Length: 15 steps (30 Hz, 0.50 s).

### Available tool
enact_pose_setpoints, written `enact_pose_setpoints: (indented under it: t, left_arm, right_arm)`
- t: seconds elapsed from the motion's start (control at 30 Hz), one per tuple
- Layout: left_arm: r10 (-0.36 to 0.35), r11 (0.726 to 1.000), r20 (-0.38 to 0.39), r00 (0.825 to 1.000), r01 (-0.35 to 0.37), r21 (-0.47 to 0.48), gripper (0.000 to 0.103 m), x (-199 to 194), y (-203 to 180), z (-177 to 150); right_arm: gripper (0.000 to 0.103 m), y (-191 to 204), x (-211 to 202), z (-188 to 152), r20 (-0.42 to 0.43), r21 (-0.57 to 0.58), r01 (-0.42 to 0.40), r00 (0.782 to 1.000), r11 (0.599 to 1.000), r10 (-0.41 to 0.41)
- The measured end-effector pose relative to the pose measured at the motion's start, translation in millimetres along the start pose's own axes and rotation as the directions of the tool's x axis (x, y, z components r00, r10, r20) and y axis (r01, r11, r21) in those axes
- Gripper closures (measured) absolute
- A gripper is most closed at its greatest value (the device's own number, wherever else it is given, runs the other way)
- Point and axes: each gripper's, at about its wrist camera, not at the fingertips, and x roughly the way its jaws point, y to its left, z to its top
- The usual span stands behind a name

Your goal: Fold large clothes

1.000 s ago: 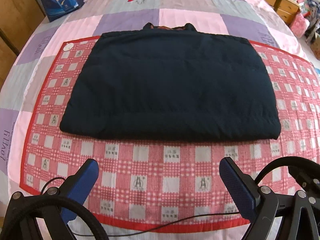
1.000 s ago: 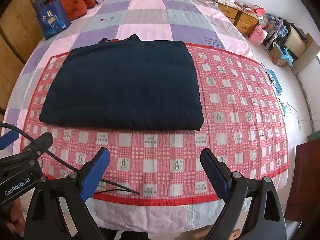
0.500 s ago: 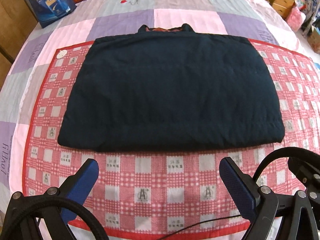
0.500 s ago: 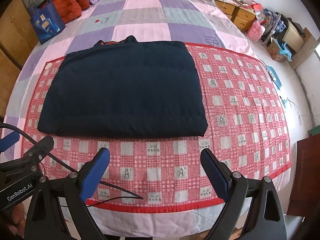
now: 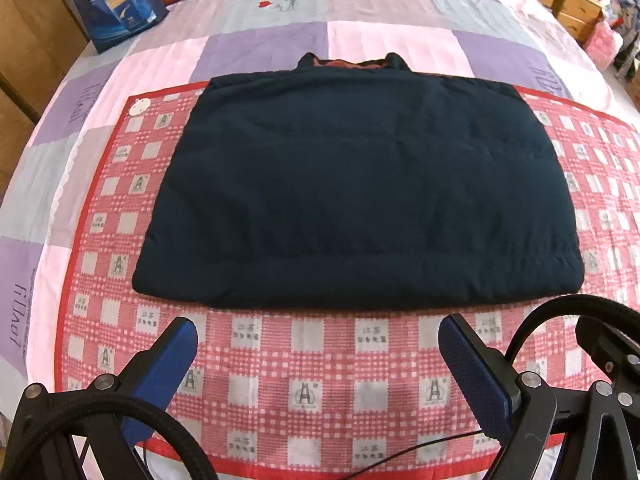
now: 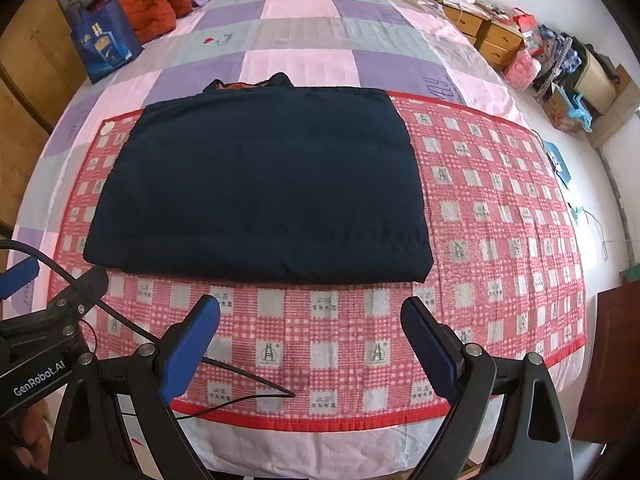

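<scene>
Navy padded jacket (image 5: 360, 200) lies folded on the checked mat (image 5: 320, 384); both grippers (image 5: 316, 364) (image 6: 310, 344) hover spread, empty; next, grasp its near edge.

Patchwork bed (image 5: 380, 40): red checked mat (image 5: 320, 360), blue bag (image 5: 116, 4).

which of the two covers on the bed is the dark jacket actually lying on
The red checked blanket. The dark jacket lies almost wholly on it; only the collar reaches over onto the pink, purple and grey quilt underneath.
</scene>
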Motion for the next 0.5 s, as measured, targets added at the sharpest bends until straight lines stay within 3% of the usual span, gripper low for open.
enact_pose_setpoints:
  t: [0.5]
  left_arm:
    - [0.009, 1.0, 0.013, 1.0, -0.009, -0.022, 0.003, -6.2, 17.1, -6.0]
  right_arm:
    - [0.009, 14.8, -5.7, -4.1, 0.008, -0.026, -0.011, 1.0, 1.0, 0.012]
